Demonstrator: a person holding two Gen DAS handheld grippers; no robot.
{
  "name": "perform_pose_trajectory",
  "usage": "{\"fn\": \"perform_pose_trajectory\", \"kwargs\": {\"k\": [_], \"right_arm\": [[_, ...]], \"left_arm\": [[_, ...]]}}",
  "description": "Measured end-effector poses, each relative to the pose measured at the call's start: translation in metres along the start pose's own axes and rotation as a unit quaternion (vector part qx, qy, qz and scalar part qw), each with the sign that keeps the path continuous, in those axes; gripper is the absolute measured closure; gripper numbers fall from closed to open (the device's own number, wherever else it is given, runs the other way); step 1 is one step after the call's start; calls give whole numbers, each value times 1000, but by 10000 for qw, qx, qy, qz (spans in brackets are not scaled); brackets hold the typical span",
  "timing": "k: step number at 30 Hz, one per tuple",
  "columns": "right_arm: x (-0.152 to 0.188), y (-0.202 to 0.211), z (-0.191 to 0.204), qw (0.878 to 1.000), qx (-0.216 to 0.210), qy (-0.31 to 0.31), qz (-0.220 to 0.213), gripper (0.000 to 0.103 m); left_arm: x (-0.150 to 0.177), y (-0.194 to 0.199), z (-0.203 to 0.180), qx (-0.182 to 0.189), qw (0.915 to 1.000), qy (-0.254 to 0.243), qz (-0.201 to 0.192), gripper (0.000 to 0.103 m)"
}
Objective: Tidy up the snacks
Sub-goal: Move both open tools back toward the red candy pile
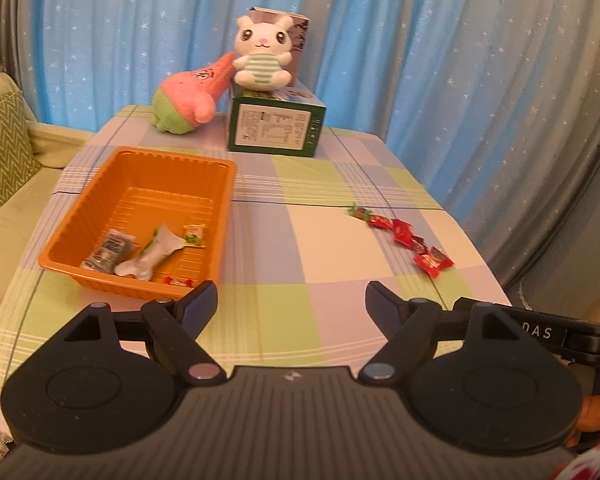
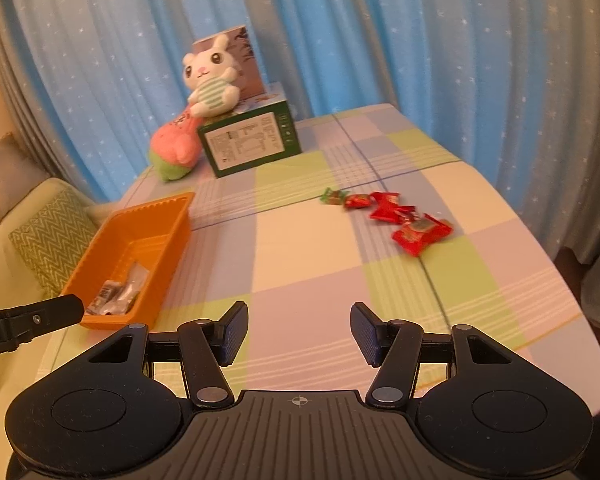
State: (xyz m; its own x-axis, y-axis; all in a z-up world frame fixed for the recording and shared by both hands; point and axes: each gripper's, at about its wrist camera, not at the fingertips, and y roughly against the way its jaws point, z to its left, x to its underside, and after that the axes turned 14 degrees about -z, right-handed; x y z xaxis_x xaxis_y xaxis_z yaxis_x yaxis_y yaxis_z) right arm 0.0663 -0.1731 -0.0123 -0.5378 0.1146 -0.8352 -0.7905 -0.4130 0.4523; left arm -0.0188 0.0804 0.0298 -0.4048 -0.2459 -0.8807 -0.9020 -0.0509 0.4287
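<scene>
Left wrist view shows my left gripper (image 1: 291, 300) hanging above the near part of the table (image 1: 308, 236), its fingers spread wide with nothing between them. Just beyond its left finger sits the orange tray (image 1: 80, 208), on the left side of the checked cloth. In the tray's near end I see a grey packet (image 1: 108, 254), a white wrapped snack (image 1: 152, 256) lying beside it, a small yellow and green sweet (image 1: 194, 236) a little farther in, and a tiny red and white sweet (image 1: 178, 281) against the near wall. The far end of the tray holds nothing.

Off to the right, well apart from the tray, a row of red sweets (image 1: 414, 242) lies on the cloth, with a green-wrapped sweet (image 1: 358, 212) at its far end. At the far edge of the table a green box (image 1: 274, 126) stands with a white rabbit toy (image 1: 262, 54) seated on top, a brown carton (image 1: 296, 36) behind the rabbit, and a pink and green plush (image 1: 186, 98) leaning against the box on its left. Blue starred curtains (image 1: 420, 60) hang behind.

From the right wrist view, my right gripper (image 2: 299, 334) is also spread wide and holds nothing, above the near middle of the table. The red sweets lie ahead and to the right; the nearest one (image 2: 420, 234) looks the largest. A sofa cushion (image 2: 56, 236) shows at far left.
</scene>
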Motion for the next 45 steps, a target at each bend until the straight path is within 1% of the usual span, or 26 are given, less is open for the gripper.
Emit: {"fn": "perform_pose_trajectory", "kwargs": {"k": [9,17,23,31,36,42,45], "right_arm": [[-1,9,-24,9995,296,-41,-38,46],[-1,9,-42,9990,426,-132,-15,46],[-3,9,-59,9982,566,-195,-76,46],[-10,5,-91,9957,854,-307,-168,46],[-16,-2,-110,9947,944,-339,-228,46],[-23,-17,-131,9938,989,-370,-343,46],[-26,-28,-142,9937,993,-367,-354,46]], "left_arm": [[7,-11,-23,209,9995,-150,161,20],[10,-23,-41,376,9986,-289,247,20],[11,-35,-57,525,9972,-436,309,20],[11,-63,-83,756,9944,-622,392,20],[10,-86,-101,931,9919,-753,421,20],[10,-121,-124,1305,9858,-964,426,21],[13,-141,-134,1420,9827,-1097,457,21]]}}
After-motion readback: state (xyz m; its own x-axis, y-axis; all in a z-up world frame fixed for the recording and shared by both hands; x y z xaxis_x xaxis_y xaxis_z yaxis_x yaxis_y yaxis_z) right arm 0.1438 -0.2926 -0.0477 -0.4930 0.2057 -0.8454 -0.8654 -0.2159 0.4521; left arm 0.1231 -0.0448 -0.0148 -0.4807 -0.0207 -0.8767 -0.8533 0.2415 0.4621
